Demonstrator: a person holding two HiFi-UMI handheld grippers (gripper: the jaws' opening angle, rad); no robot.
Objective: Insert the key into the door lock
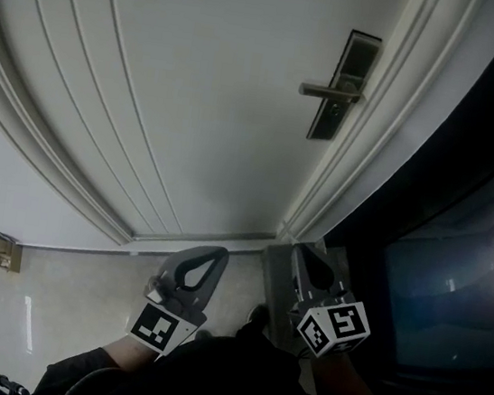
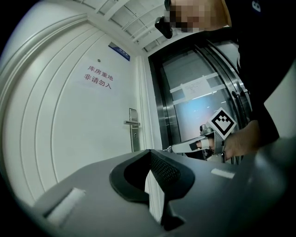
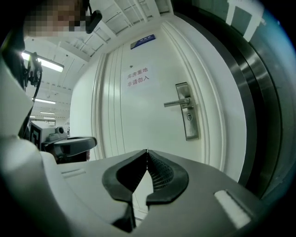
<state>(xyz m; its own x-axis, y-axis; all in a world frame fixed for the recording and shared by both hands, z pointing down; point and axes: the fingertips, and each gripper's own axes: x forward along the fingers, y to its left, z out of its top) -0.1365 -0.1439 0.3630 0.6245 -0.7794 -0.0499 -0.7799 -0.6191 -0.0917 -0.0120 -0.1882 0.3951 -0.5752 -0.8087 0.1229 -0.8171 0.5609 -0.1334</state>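
One door (image 1: 198, 94), one handle (image 1: 330, 91); left gripper (image 1: 220, 251) and right gripper (image 1: 303, 249), both with fingers together

Door (image 2: 69, 139) carried a red notice (image 2: 98, 77) reading 库房重地 / 非请勿入. Blue plate (image 2: 119, 51) above the door had print too small to read.

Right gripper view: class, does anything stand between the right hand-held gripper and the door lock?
Nothing visible does. Only open air separates the right hand-held gripper from the lock plate below the handle on the white door.
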